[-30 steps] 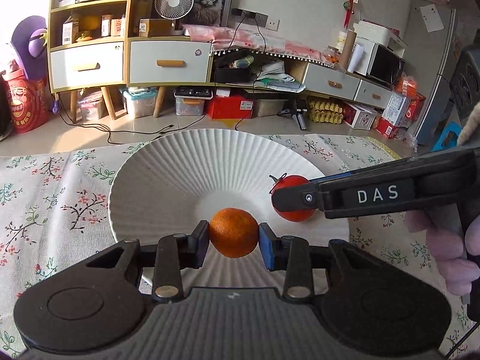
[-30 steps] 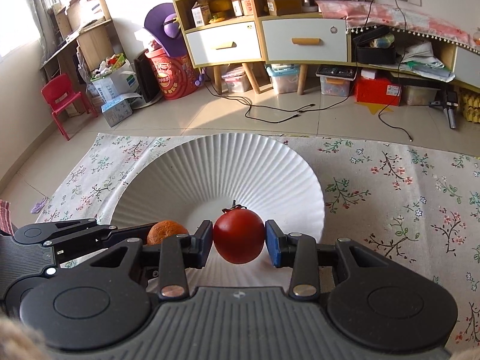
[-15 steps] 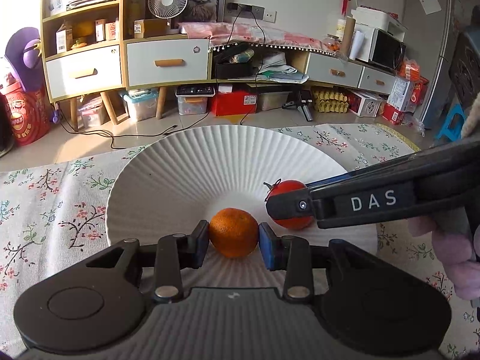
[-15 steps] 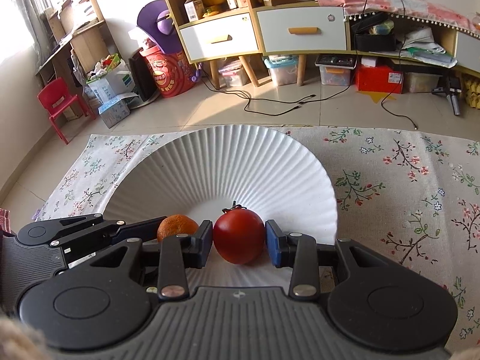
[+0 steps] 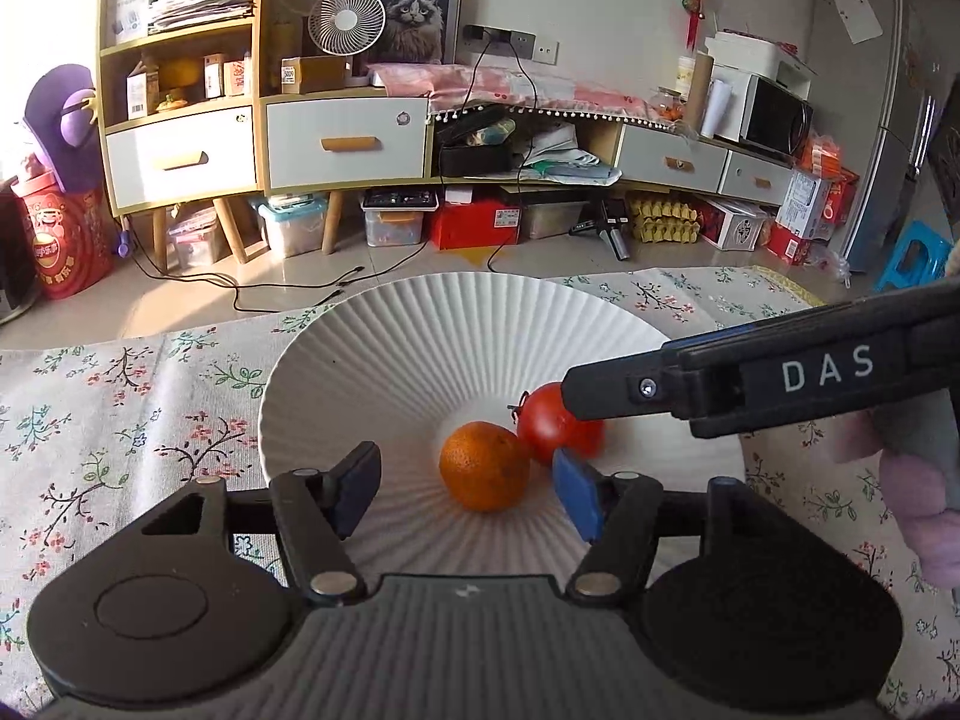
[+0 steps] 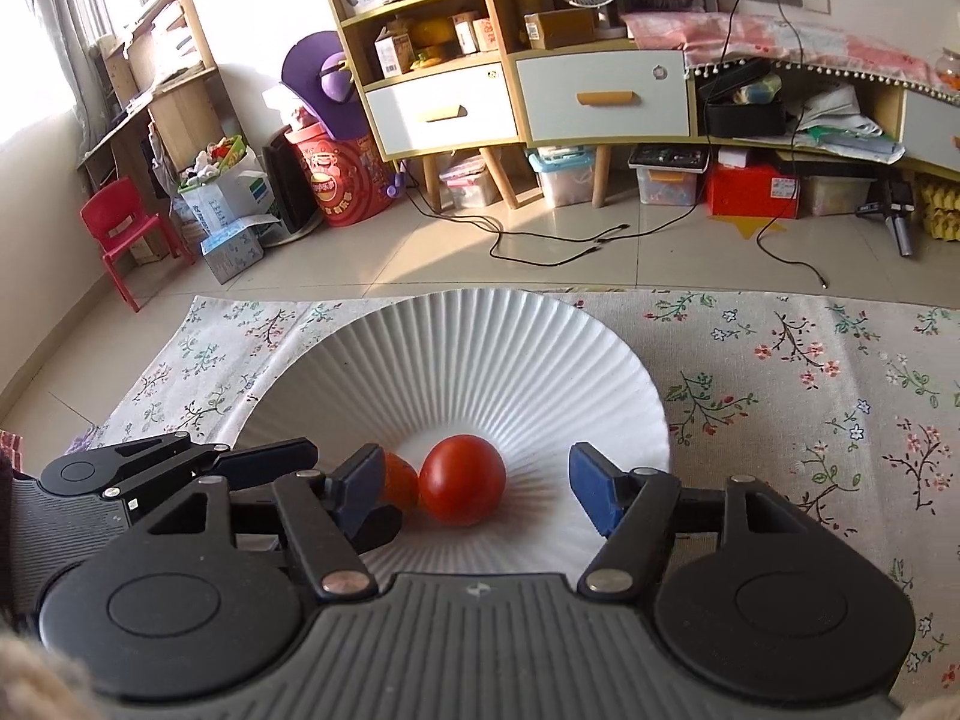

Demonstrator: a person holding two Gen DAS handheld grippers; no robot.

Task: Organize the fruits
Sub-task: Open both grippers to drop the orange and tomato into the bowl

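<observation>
Fruit sits loose at the bottom of a white ribbed plate (image 5: 420, 330), which is the landmark for everything else on the flowered tablecloth (image 5: 120, 420). An orange tangerine (image 5: 485, 467) rests at the plate's centre dip, and a red tomato (image 5: 555, 429) lies touching it on the side toward the right-hand tool. Seen from the left wrist camera, the left gripper (image 5: 468, 489) reaches in over the plate's near rim with its blue pads spread to either side of the tangerine; the jaws are opening and neither pad presses the fruit. Seen from the right wrist camera, the right gripper (image 6: 477, 492) also comes in over the near rim, its jaws opening too, with the tomato (image 6: 462, 479) lying free between the pads, closer to the left pad than the right. Only a sliver of the tangerine (image 6: 399, 483) shows there, behind that pad. Both fruits are round, so neither has a long axis to line up with. Each fruit lies straight ahead of its own gripper, so pulling back off the plate looks like the likely next move, and the open pads should clear the fruit.
</observation>
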